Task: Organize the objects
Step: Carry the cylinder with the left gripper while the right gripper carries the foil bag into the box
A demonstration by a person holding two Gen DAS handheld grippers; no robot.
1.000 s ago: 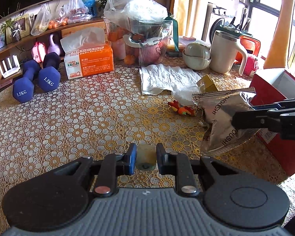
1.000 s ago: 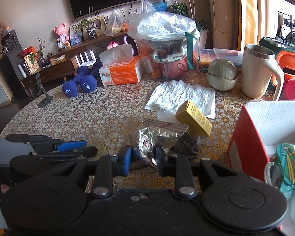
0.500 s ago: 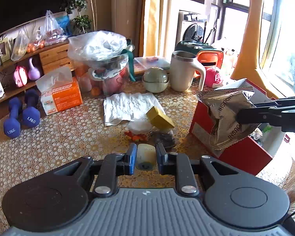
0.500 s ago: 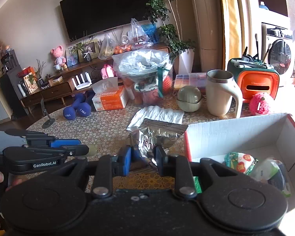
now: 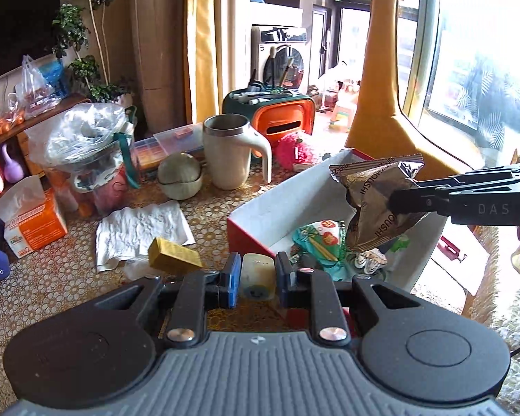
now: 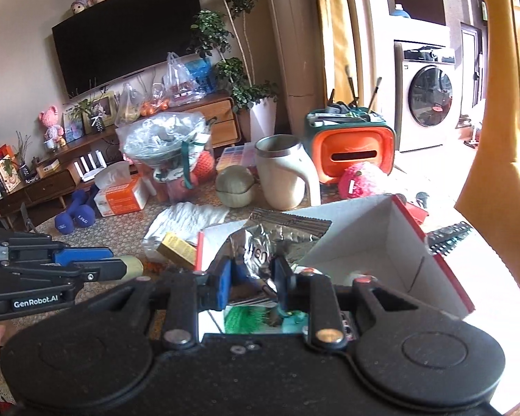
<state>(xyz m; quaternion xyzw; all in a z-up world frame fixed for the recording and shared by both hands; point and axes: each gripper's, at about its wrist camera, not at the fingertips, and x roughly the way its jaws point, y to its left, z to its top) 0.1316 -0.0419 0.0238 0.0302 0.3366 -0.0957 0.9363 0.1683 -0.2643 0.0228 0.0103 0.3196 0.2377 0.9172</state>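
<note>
Both hands have swung over from the open worktop (image 5: 69,287) to the red box (image 5: 246,232) since a second ago; the dumbbells that were close at the left now sit at the view's far edge. Left gripper (image 5: 258,275) has its fingers clamped on a pale cylinder (image 5: 258,272), poised at the box's near corner. Right gripper (image 6: 253,275) has its fingers pinched on a foil snack bag (image 5: 374,197), which hangs above the box's white interior, over a green packet (image 5: 315,242) already inside. Judging by this, both items are close to being dropped in. What the cylinder is stays unclear. The box floor is largely hidden by the bag and the grippers, and glare from the window washes out its far right edge
</note>
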